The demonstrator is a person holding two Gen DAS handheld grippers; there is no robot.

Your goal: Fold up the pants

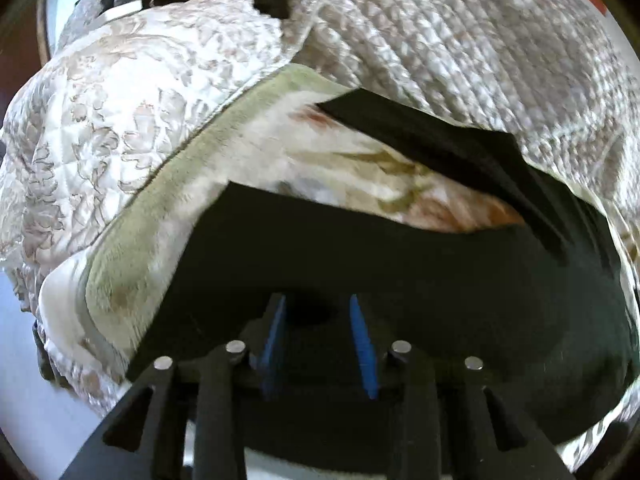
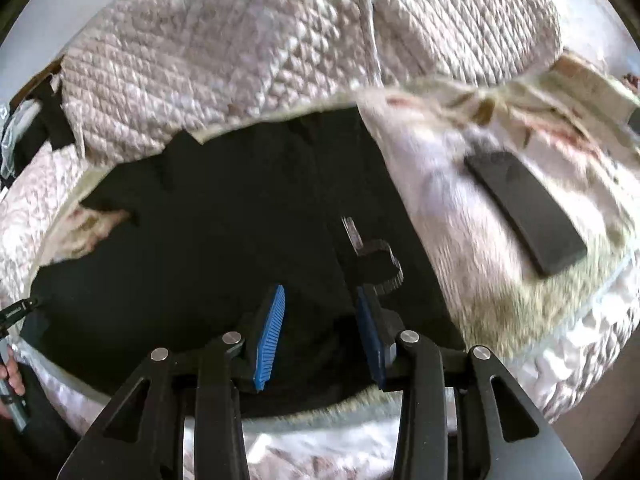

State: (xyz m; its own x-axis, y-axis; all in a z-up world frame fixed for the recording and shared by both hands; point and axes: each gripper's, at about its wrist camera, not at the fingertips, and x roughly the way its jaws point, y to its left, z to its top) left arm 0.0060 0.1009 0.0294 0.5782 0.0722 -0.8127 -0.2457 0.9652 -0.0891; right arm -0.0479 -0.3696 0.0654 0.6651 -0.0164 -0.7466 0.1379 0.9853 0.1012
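Note:
Black pants (image 1: 440,272) lie spread on a flowered blanket (image 1: 352,160) on a bed. In the left wrist view my left gripper (image 1: 318,312) hovers low over the black cloth with its blue pads apart and nothing between them. One narrow leg or strip of the pants (image 1: 460,140) runs off to the upper right. In the right wrist view the pants (image 2: 200,220) fill the middle. My right gripper (image 2: 322,300) is open above them, its blue pads apart. The pants' waist and hems are hard to tell apart.
A quilted beige bedspread (image 1: 460,32) is bunched behind the pants, and it also shows in the right wrist view (image 2: 240,48). A dark flat rectangular object (image 2: 524,208) lies on the blanket at the right. The other hand-held gripper's handle (image 2: 12,360) shows at the far left edge.

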